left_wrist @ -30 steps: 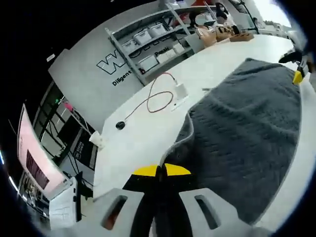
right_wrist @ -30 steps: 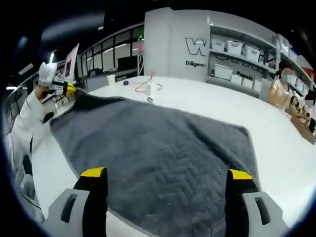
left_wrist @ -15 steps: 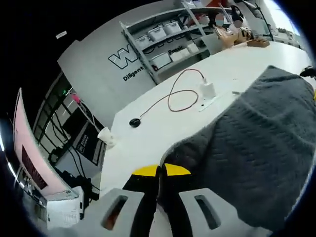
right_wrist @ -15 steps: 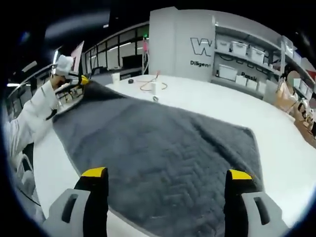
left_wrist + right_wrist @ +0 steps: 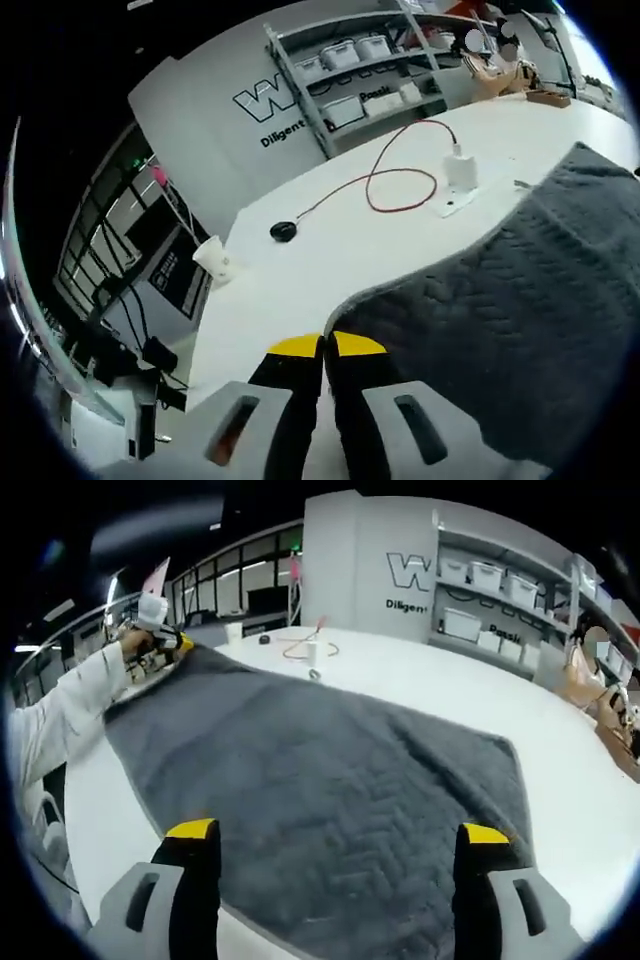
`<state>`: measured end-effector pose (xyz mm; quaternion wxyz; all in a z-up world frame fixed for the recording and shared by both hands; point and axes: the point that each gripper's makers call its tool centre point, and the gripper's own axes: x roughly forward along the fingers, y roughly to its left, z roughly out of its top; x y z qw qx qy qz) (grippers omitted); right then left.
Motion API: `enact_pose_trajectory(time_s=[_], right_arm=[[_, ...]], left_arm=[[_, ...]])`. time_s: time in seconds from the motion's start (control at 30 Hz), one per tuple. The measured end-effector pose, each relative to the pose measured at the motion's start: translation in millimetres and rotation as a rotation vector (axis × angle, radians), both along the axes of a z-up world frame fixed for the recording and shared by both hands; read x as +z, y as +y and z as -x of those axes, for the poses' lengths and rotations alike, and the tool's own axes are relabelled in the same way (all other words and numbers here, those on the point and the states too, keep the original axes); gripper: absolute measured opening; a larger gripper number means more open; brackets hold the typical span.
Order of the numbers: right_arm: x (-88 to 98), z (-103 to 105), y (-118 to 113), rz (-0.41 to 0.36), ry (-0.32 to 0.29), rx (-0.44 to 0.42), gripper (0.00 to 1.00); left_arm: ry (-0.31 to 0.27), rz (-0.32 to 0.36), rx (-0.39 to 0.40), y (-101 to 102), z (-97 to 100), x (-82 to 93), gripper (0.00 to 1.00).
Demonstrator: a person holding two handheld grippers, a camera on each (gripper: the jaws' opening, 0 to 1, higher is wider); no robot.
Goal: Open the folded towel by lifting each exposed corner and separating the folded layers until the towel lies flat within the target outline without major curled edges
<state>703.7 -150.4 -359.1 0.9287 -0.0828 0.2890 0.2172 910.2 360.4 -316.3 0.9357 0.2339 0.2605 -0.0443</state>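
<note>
A broad white tabletop [image 5: 420, 685] fills a workshop-like room, with a grey wall bearing large white lettering [image 5: 405, 572] and metal shelves of white storage bins [image 5: 480, 580] behind it.

Nearest in the right gripper view, the right gripper [image 5: 338, 832] has its yellow-tipped black jaws spread wide, holding nothing, just over the near edge of the dark grey quilted towel [image 5: 320, 770]. The towel lies spread open and mostly flat on the table, its herringbone stitching plain and a pale binding along its edges. Its far left corner is lifted off the table.

At that corner the left gripper [image 5: 172, 643] is held by a person's hand in a white sleeve [image 5: 60, 720]. In the left gripper view its jaws [image 5: 322, 347] are pressed together on the towel's edge [image 5: 500, 330], which rises in a curved fold.

Beyond lie a thin red cable [image 5: 400, 180] with a white plug block [image 5: 461, 172], a small black round puck [image 5: 284, 231] and a white paper cup [image 5: 213, 260].
</note>
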Motion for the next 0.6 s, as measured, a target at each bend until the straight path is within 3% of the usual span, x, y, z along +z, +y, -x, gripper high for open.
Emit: enact_pose_trajectory(time_s=[0.1, 0.23, 0.33, 0.6], right_arm=[[-0.1, 0, 1, -0.001, 0.000, 0.003, 0.96], [-1.4, 0, 2, 0.005, 0.003, 0.005, 0.96], [-2.8, 1, 4, 0.014, 0.006, 0.013, 0.96], [-3.9, 1, 6, 0.023, 0.007, 0.021, 0.96]], left_arm=[[0.032, -0.034, 0.015, 8, -10.4, -11.9, 0.02], [0.059, 0.001, 0.039, 14, -20.2, -26.7, 0.02], [0.138, -0.026, 0.051, 19, -26.0, -48.8, 0.02], [0.203, -0.046, 0.060, 20, -32.5, -69.1, 0.02]])
